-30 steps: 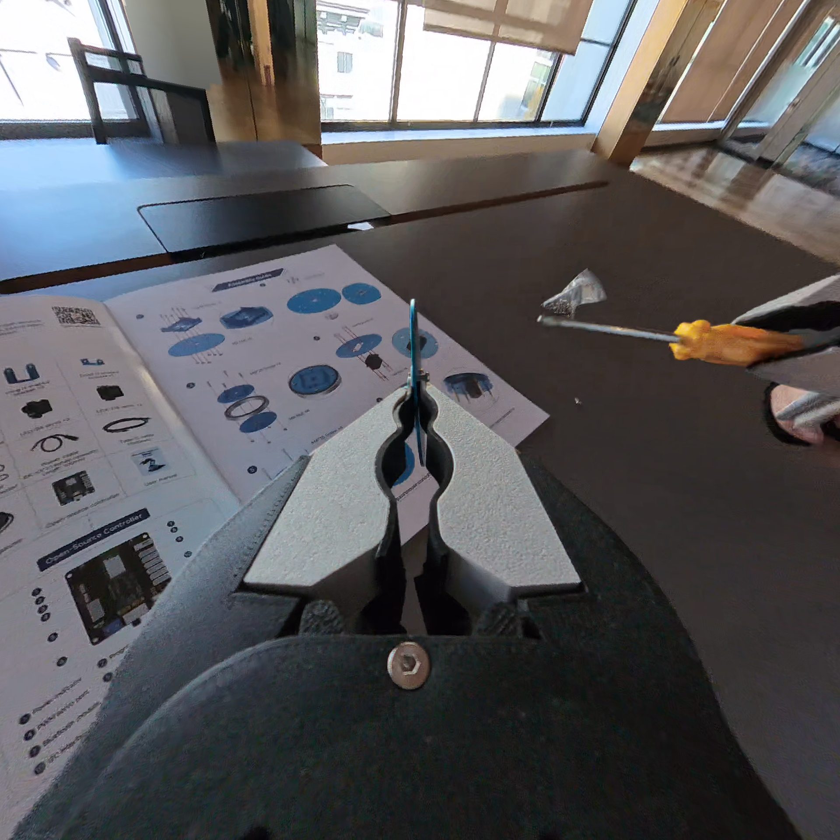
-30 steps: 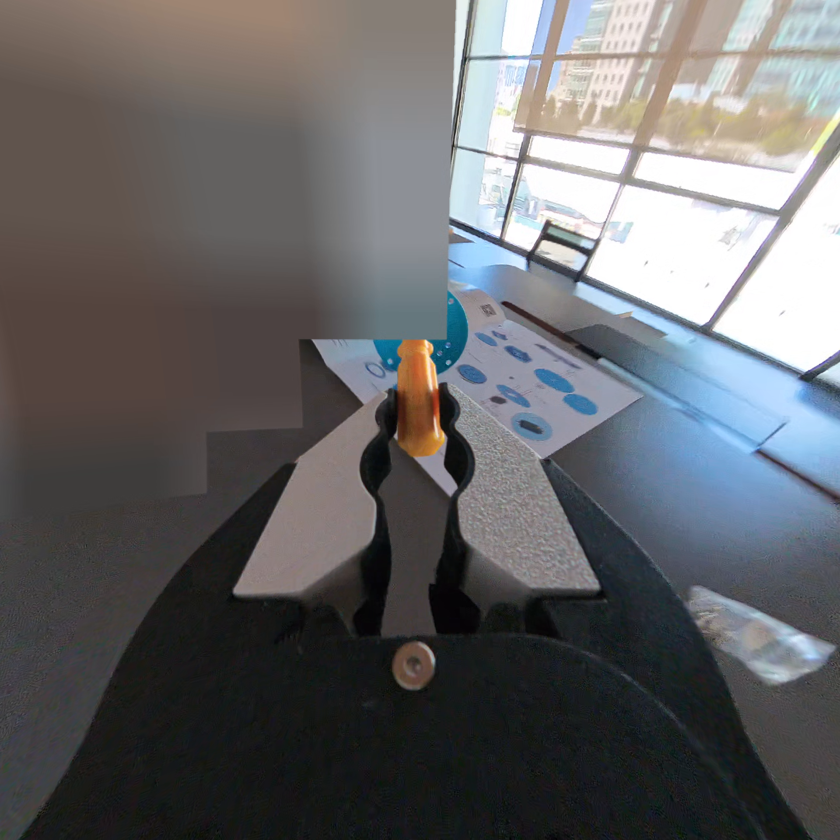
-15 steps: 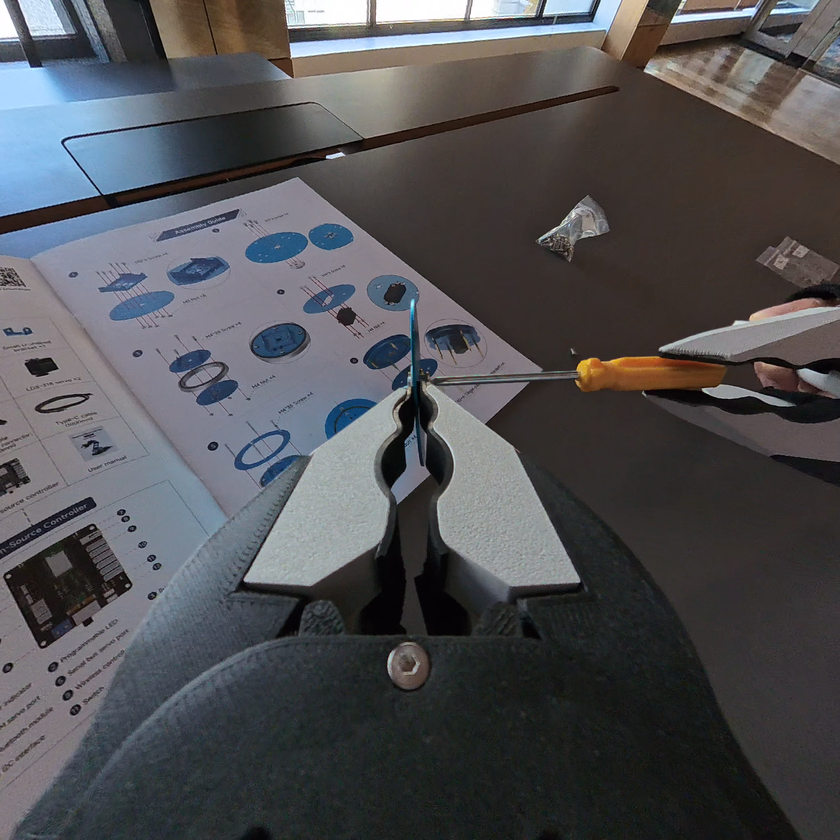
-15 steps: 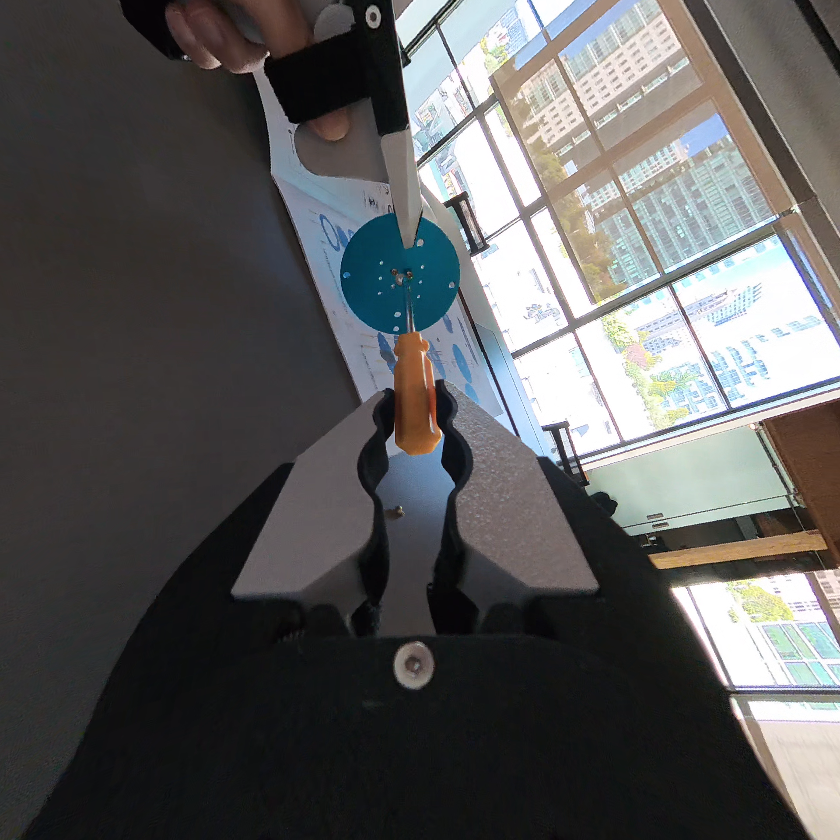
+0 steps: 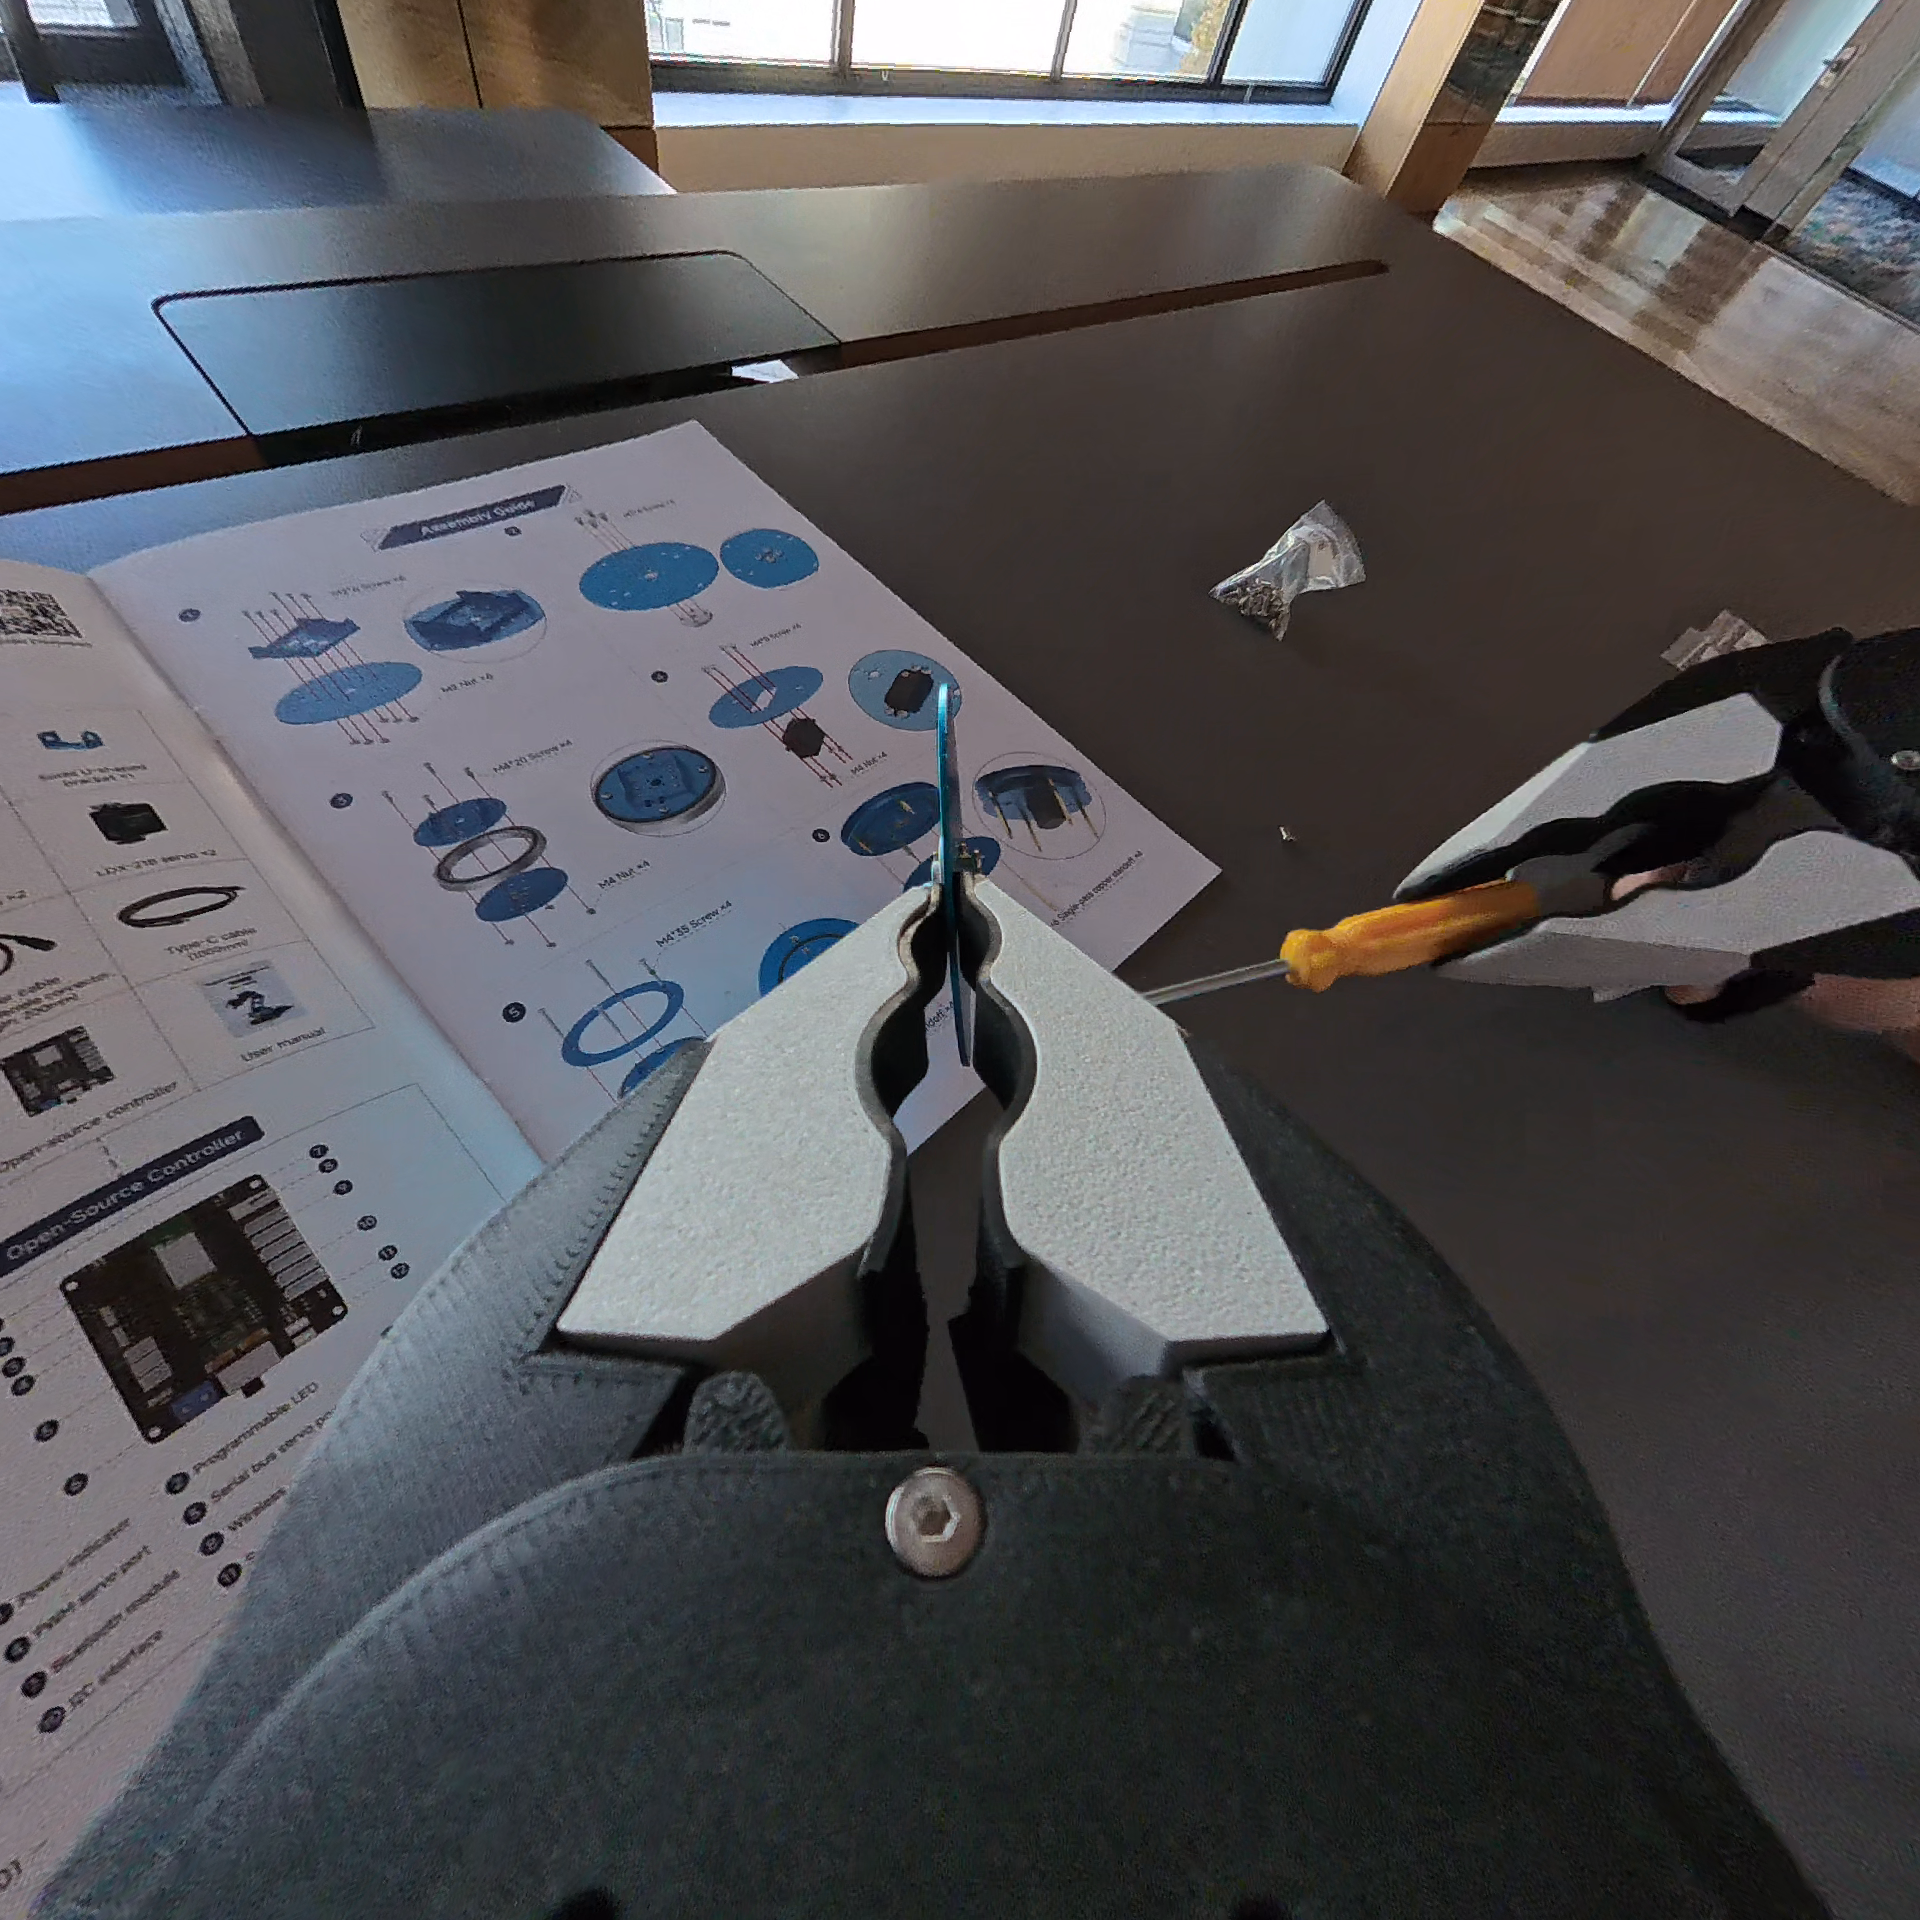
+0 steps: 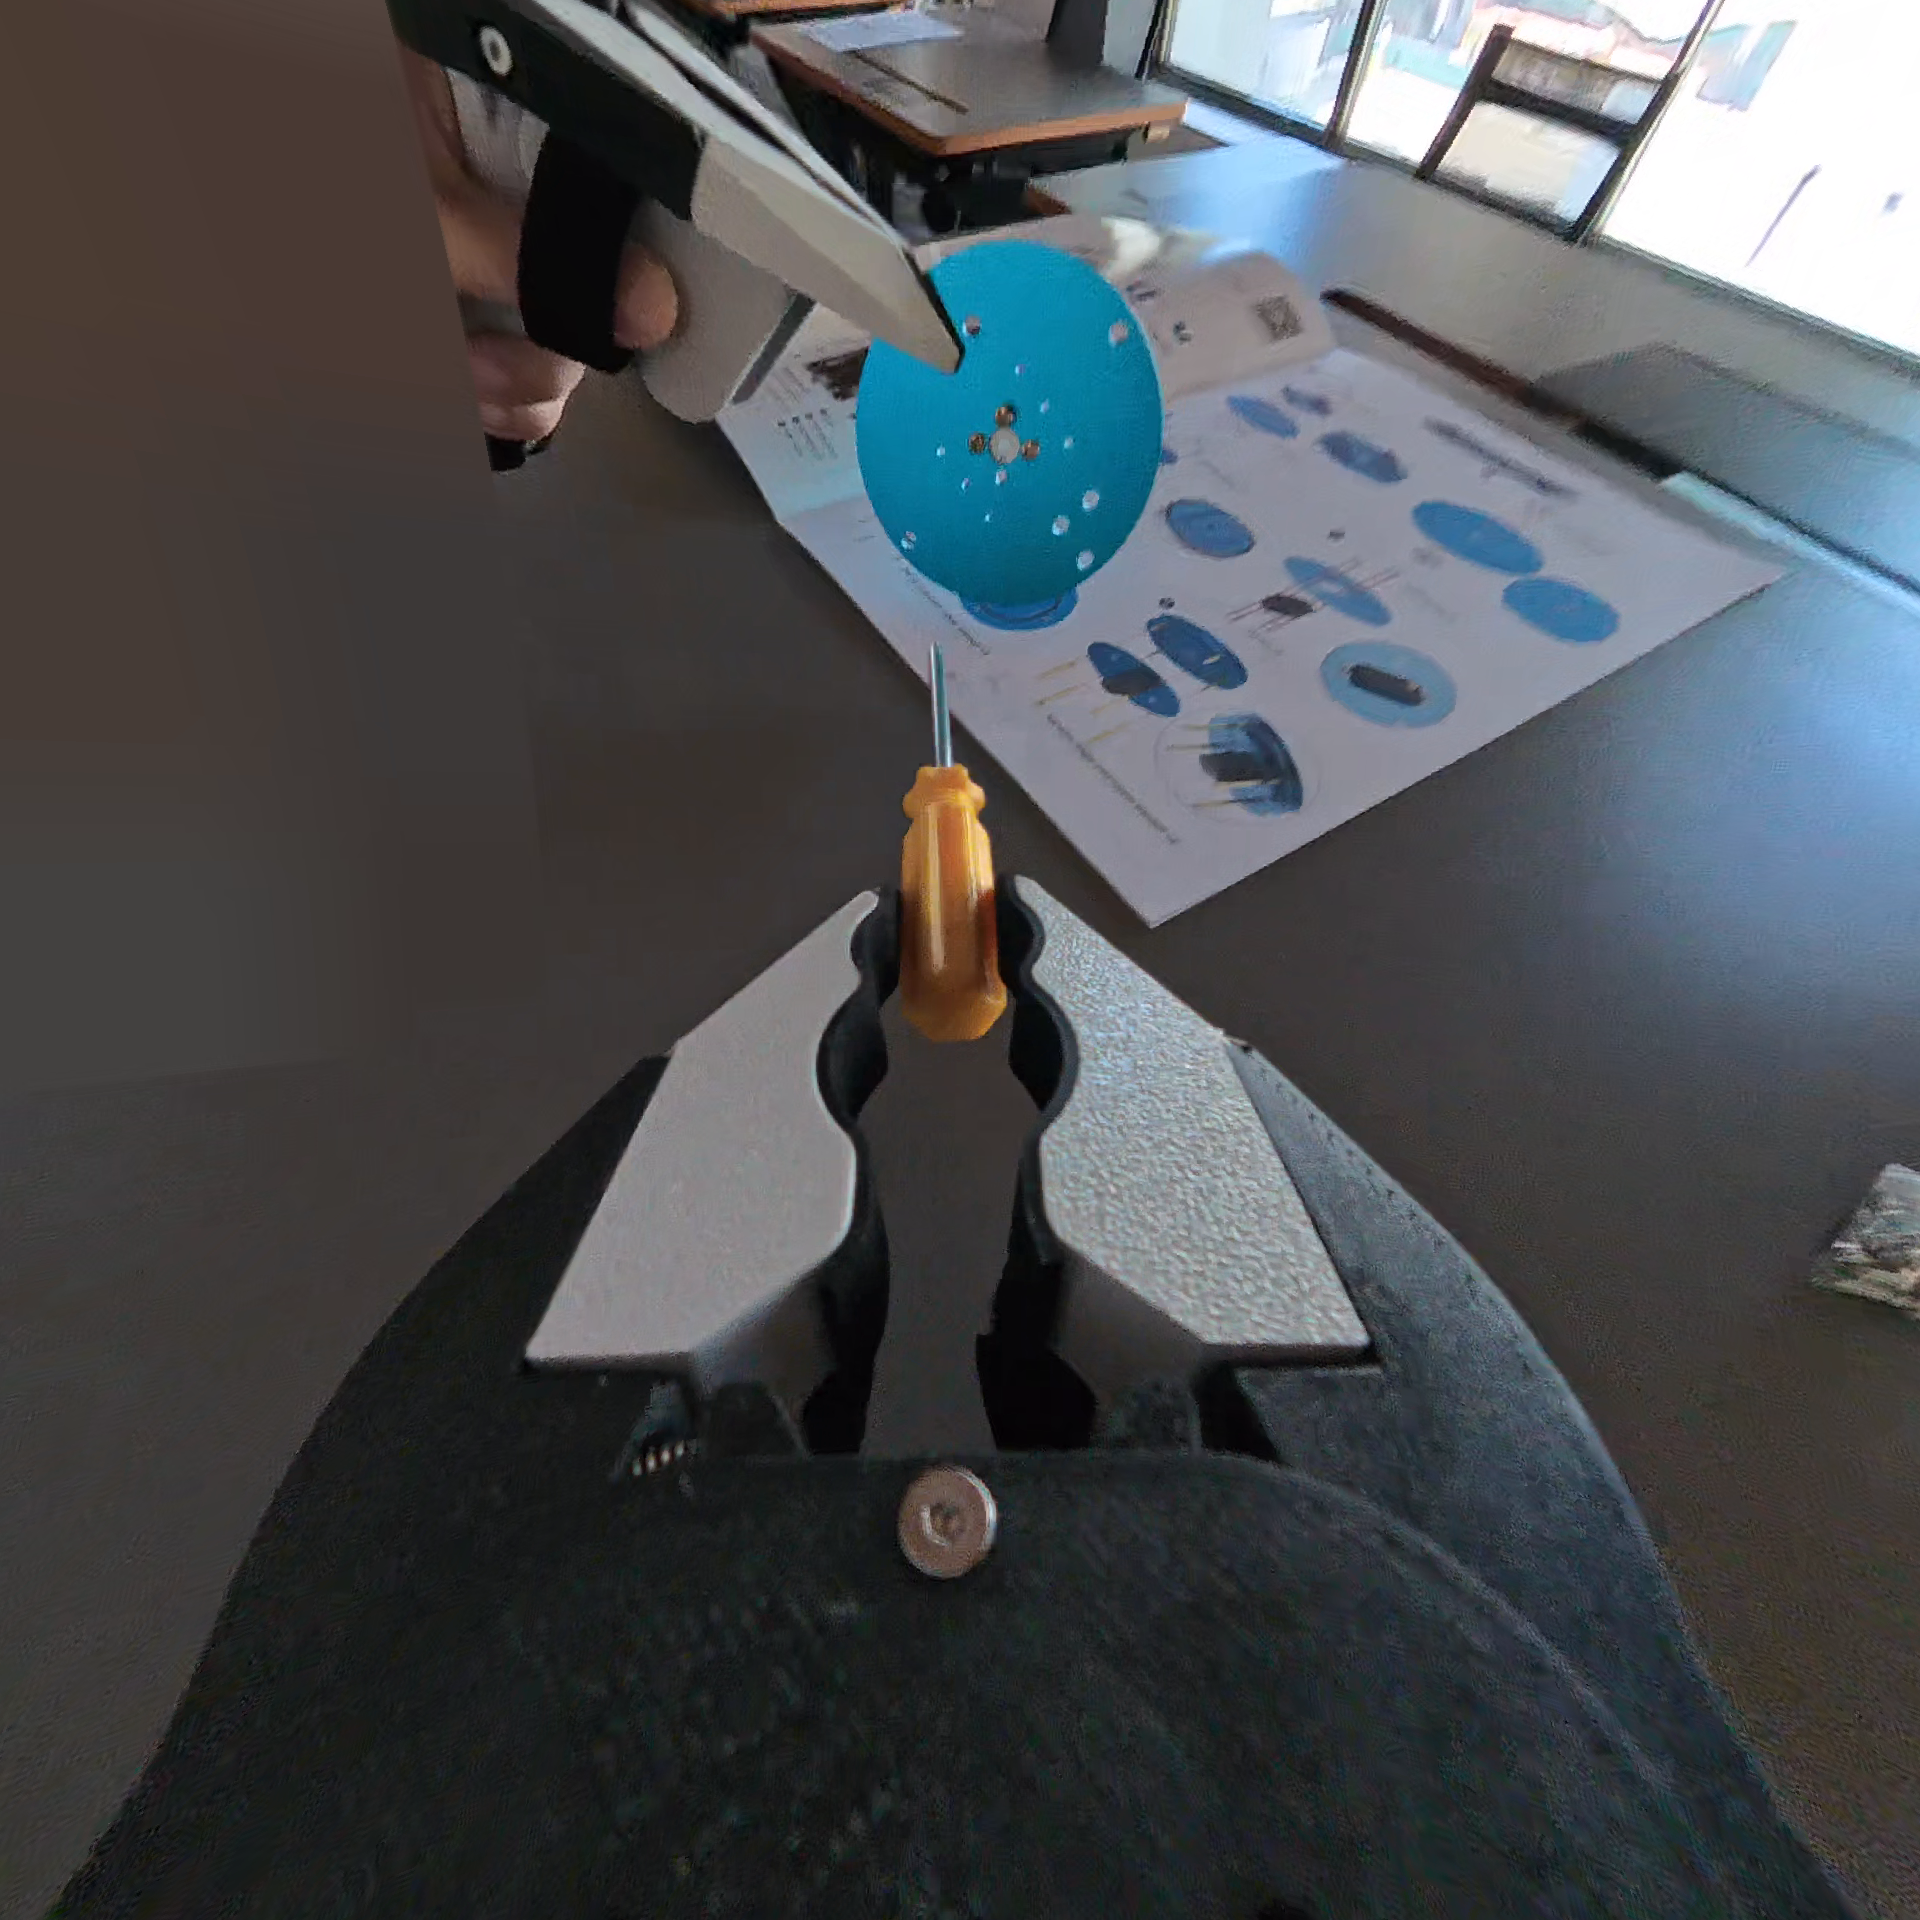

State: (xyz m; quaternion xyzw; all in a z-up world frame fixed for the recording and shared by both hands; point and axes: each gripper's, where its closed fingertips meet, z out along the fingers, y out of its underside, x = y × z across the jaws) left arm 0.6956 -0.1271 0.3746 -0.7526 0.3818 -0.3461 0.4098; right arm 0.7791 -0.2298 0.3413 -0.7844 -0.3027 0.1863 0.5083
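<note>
My left gripper is shut on a thin blue round plate, held on edge above the open manual. In the right wrist view the plate shows its face, with several small holes and screws at its centre, gripped at its rim by the left gripper. My right gripper is shut on an orange-handled screwdriver. Its metal tip points toward the plate and stops a little below and short of it. In the left wrist view the screwdriver comes in from the right, its tip hidden behind my right finger.
An open assembly manual lies on the dark table. A small clear bag of screws lies at the far right, a loose screw nearer. A second flat bag lies by the right gripper. A person's hand holds the left gripper. About 15 centimeters separates my left fingertips from my right.
The screwdriver tip was at the plate's centre half a second ago; it has pulled back and down, away from the plate. The right wrist view has rolled back level.
</note>
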